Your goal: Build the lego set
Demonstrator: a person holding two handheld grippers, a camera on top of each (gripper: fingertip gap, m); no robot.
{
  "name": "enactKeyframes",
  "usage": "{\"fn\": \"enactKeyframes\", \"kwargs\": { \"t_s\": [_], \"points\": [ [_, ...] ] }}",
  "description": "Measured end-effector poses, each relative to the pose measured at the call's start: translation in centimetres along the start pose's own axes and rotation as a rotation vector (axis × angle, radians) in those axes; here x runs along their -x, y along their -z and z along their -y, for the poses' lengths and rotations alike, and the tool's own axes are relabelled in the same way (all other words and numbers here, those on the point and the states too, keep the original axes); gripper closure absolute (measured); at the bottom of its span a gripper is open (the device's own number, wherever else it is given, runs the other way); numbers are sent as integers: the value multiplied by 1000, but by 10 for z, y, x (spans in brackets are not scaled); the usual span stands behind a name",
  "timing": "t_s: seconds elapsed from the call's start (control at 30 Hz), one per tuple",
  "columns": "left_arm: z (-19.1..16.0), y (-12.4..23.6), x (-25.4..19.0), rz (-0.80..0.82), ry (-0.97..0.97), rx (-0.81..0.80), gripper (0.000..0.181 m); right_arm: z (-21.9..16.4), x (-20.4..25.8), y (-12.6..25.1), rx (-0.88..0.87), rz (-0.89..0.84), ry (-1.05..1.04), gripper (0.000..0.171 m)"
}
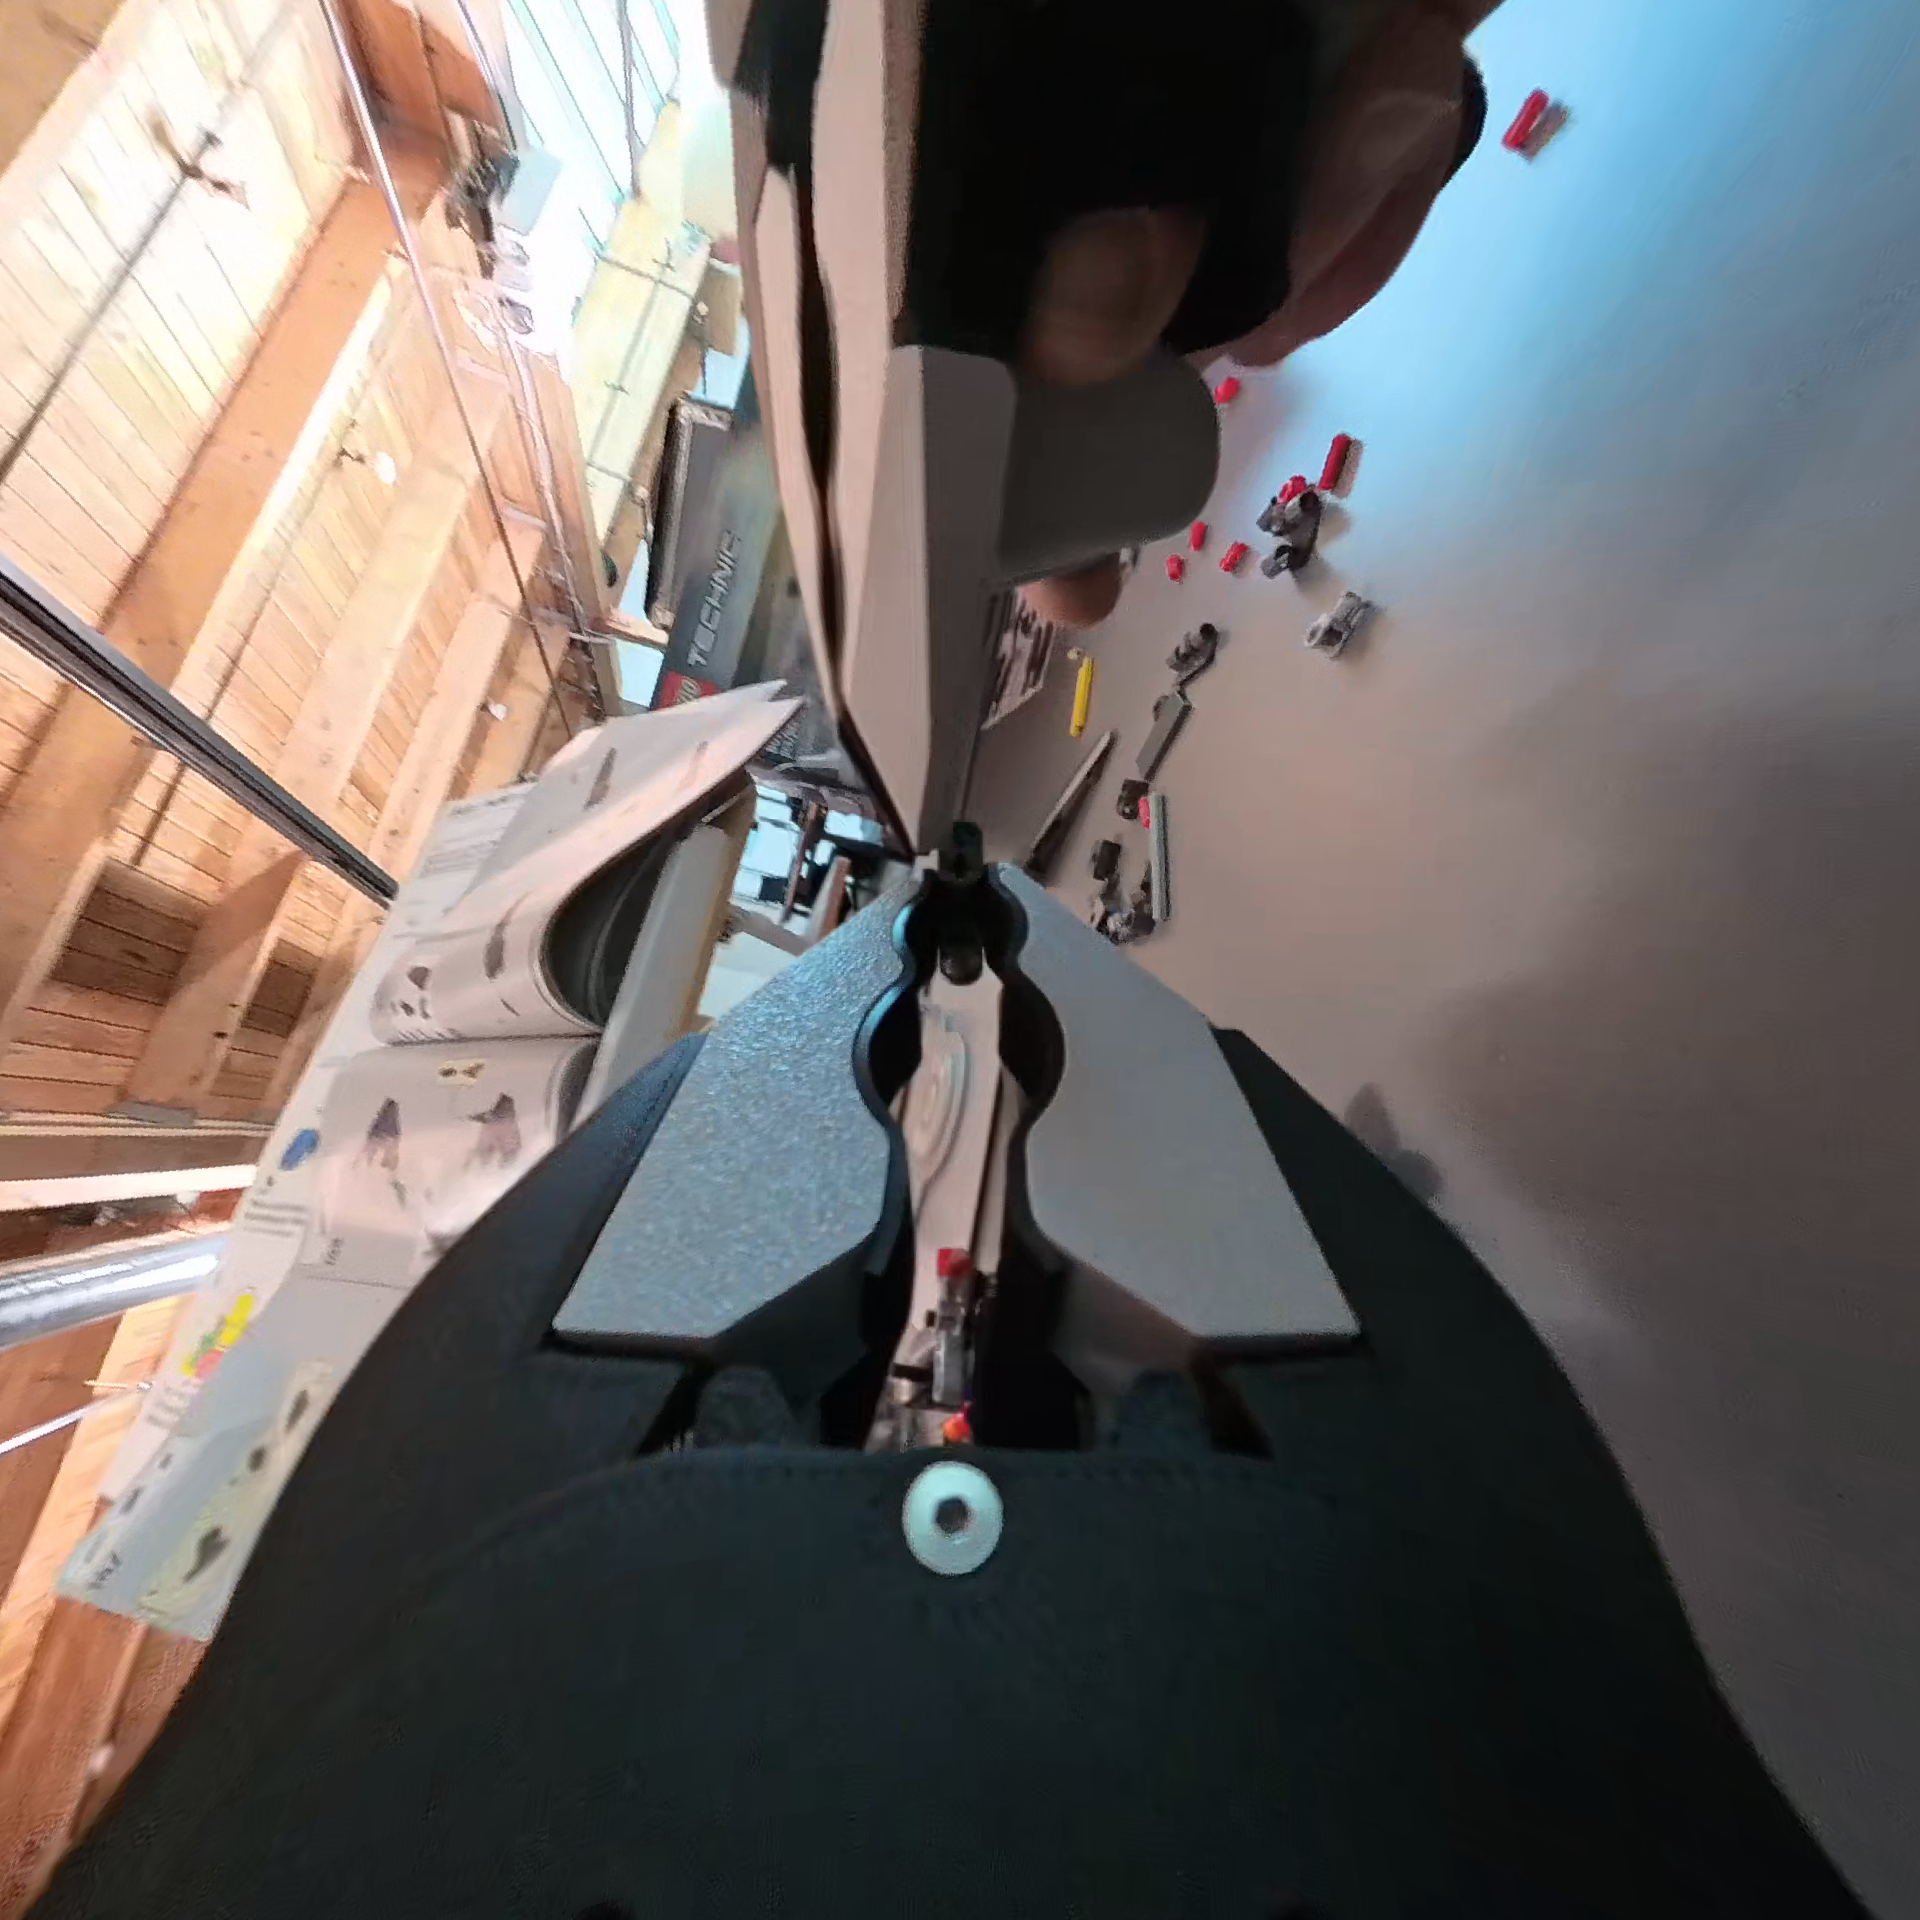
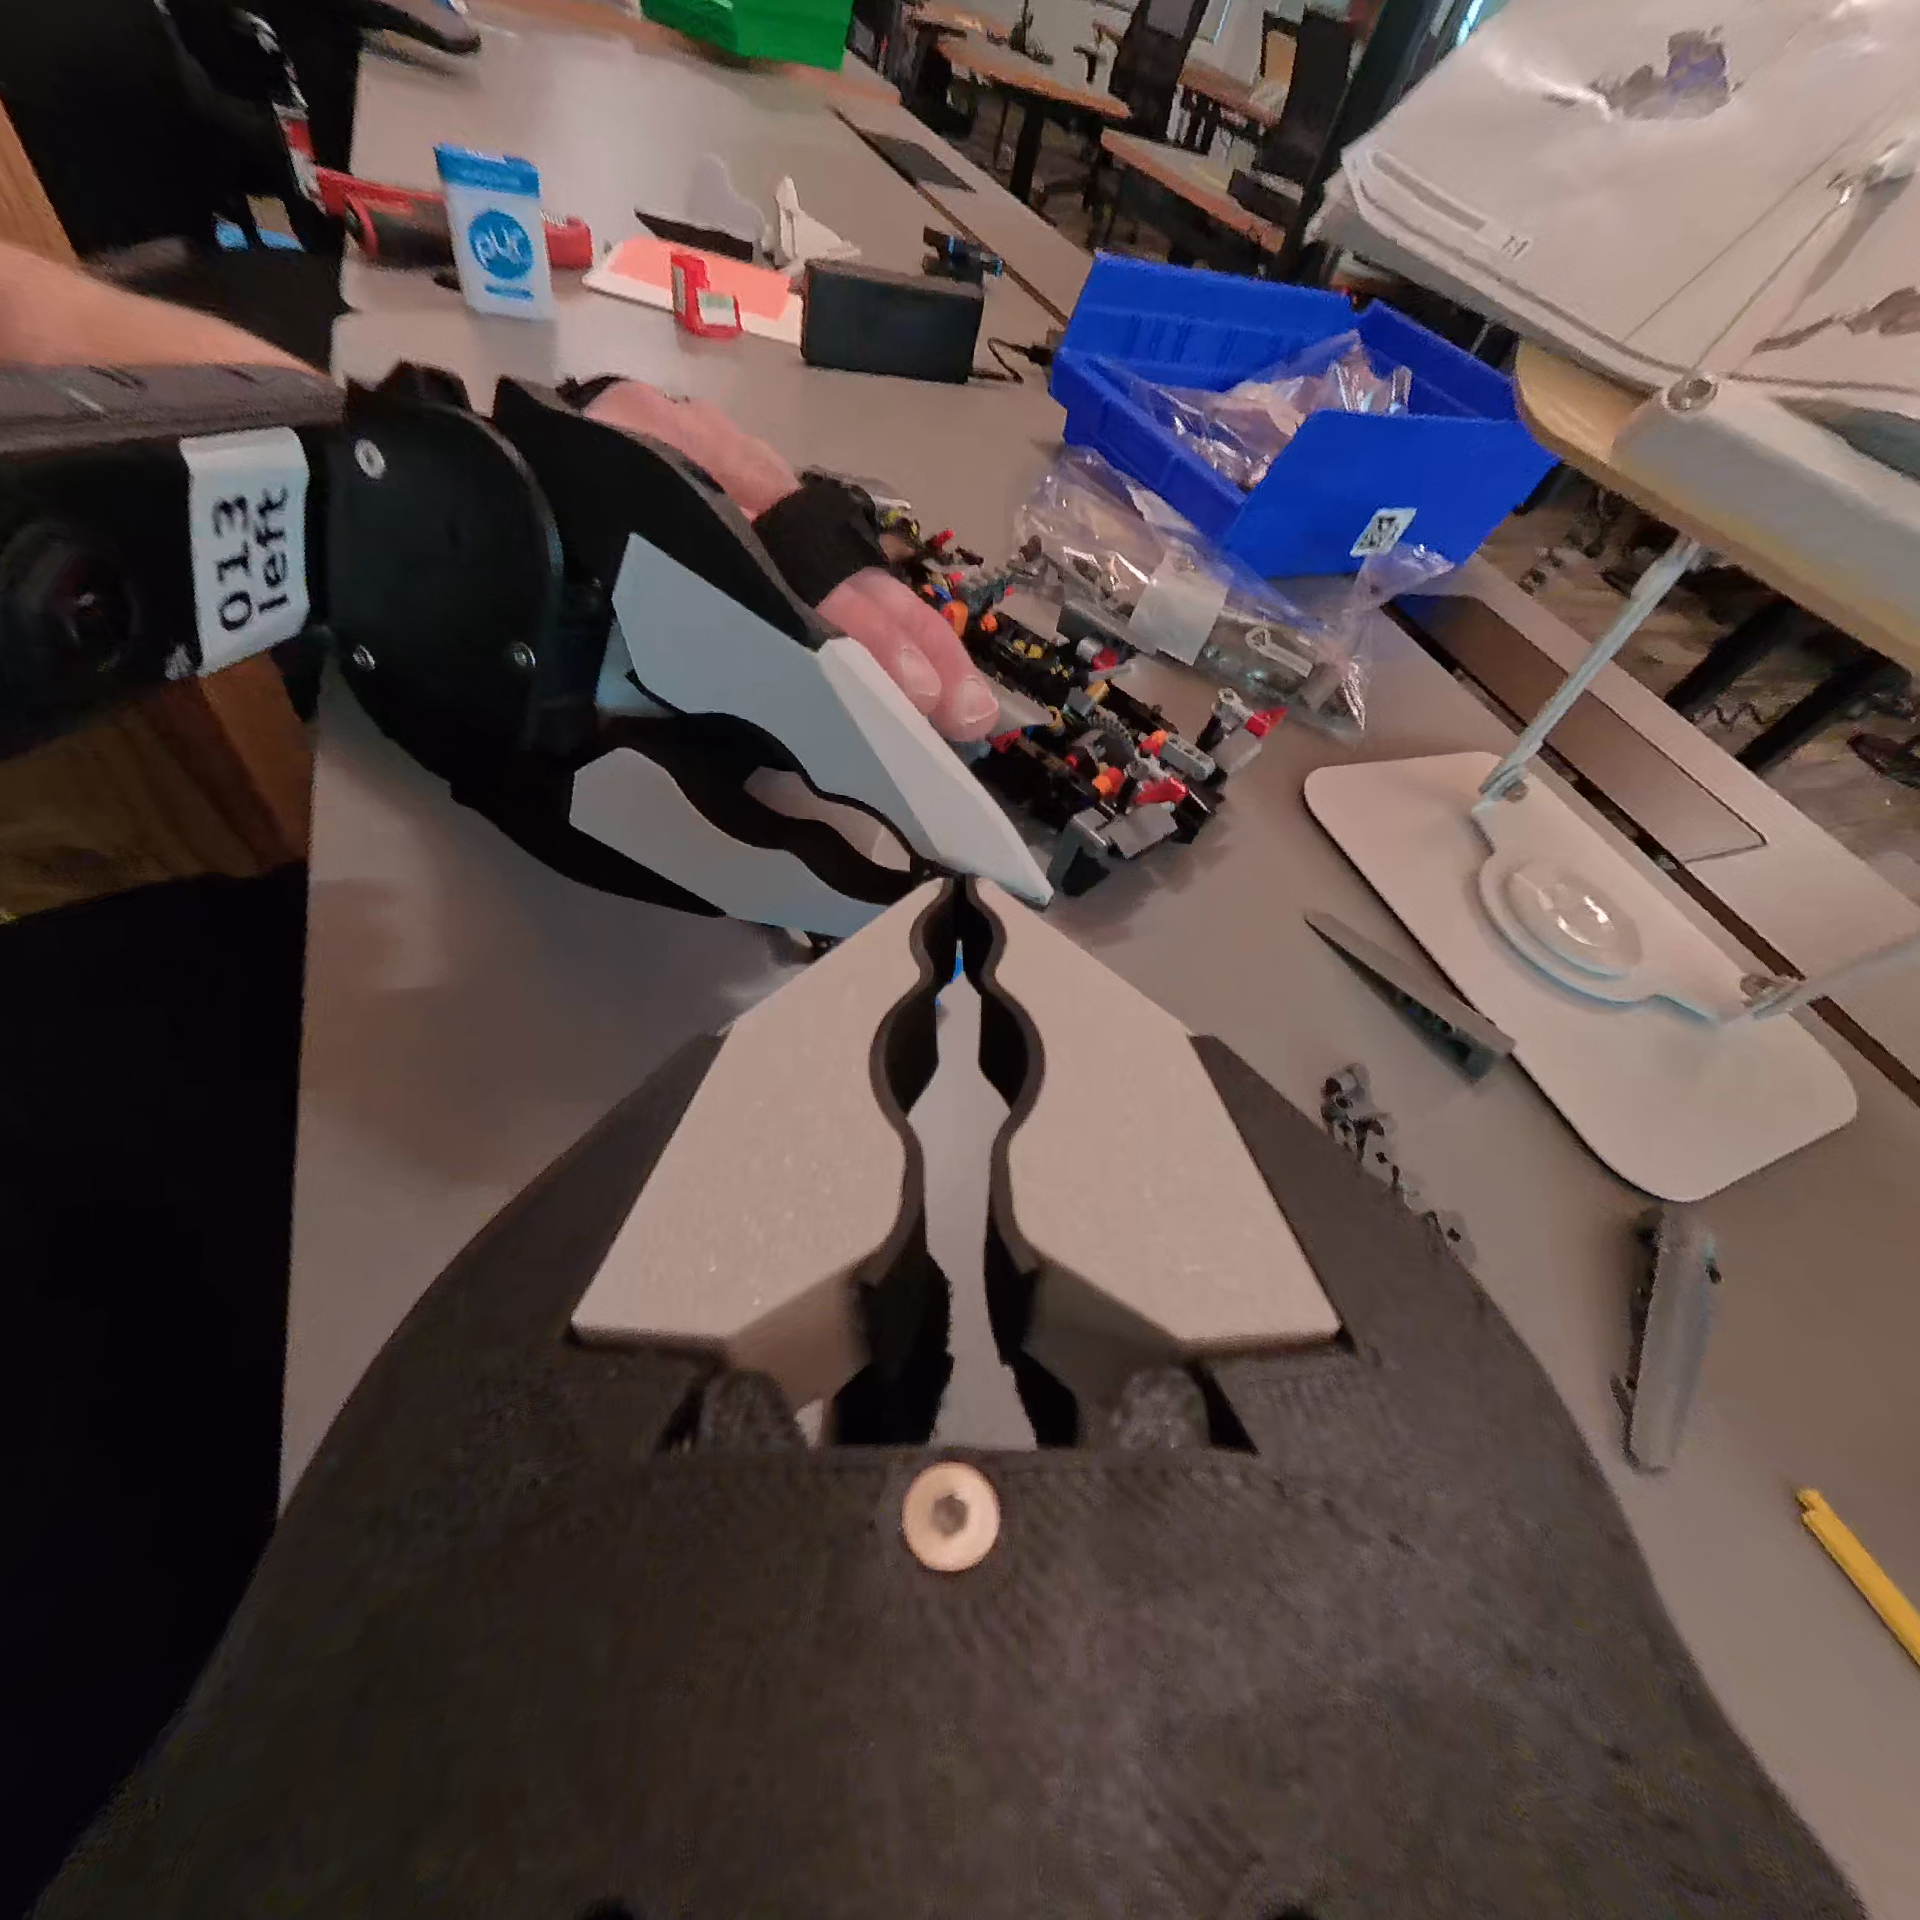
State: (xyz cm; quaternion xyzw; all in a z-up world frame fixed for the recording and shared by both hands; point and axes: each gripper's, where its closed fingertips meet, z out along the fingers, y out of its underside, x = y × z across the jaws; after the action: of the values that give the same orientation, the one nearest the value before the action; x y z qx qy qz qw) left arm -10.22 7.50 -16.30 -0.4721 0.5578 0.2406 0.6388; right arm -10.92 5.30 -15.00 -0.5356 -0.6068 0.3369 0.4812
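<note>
My left gripper [image 1: 958, 883] is shut on a small black Lego piece [image 1: 958, 935], which sits between its fingertips. My right gripper [image 1: 920, 847] comes in from above, and its tips meet the left tips at the piece's far end. In the right wrist view my right gripper [image 2: 961, 899] is shut, its tips together with nothing plainly between them. The left gripper [image 2: 935, 871] reaches in from the left, tip to tip with it, above the grey table [image 2: 520, 987]. The partly built black Lego model [image 2: 1091, 717] lies just behind.
A blue bin [image 2: 1351, 457] and a clear bag of parts [image 2: 1195, 603] stand behind the model. The instruction booklet [image 2: 1662, 156] rests on a stand with a white base [image 2: 1610, 1039]. Loose red and grey pieces [image 1: 1288, 520], a yellow axle [image 2: 1860, 1579] and a grey beam [image 2: 1673, 1340] lie on the table. Both grippers' tips are roughly 25 centimeters from the grey beam [image 2: 1673, 1340].
</note>
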Motion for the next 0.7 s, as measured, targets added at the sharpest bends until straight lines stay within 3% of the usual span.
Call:
{"fn": "enactKeyframes", "kwargs": {
  "t_s": [0.27, 0.5, 0.7],
  "points": [
    [-13, -3, 9, -15, 134, 28, 177, -1, -13, 10, 7, -83, 47, 158],
    [-13, -3, 9, -67, 222, 25, 177, 1, -16, 1, 142, -303, 524, 156],
    [-12, -2, 6, -83, 182, 39, 177, -1, -12, -8, 209, -302, 659, 166]
  ]
}}
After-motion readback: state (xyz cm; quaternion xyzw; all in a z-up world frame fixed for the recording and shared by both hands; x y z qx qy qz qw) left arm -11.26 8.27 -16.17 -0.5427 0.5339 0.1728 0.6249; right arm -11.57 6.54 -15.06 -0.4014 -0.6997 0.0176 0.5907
